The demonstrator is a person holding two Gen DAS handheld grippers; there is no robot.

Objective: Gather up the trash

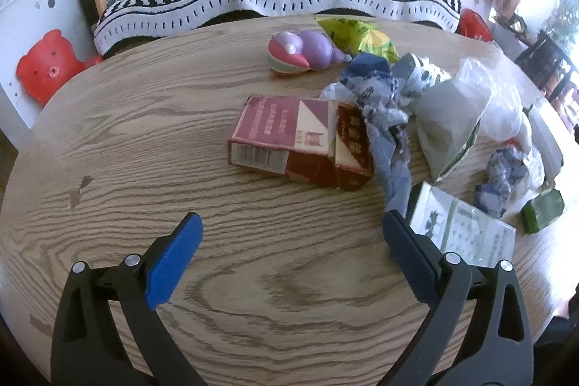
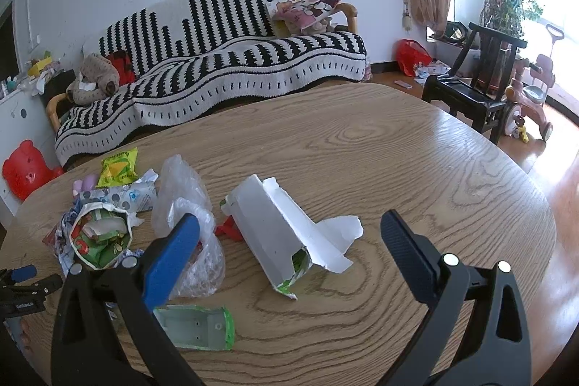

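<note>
Left wrist view: a crushed red carton [image 1: 300, 141] lies at frame centre on the wooden table [image 1: 144, 140], crumpled blue wrapper [image 1: 383, 111] touching its right side; my left tongs [image 1: 292, 227] gape wide below it, empty. My right tongs [image 2: 289, 227] likewise spread wide, holding nothing, around a torn white carton [image 2: 278, 234].

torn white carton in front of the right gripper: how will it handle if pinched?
The torn white carton is probably light: it looks open and hollow. Its ripped flap will likely bend rather than hold a pinch. It lies flat, so it should slide on the table, not roll.
</note>
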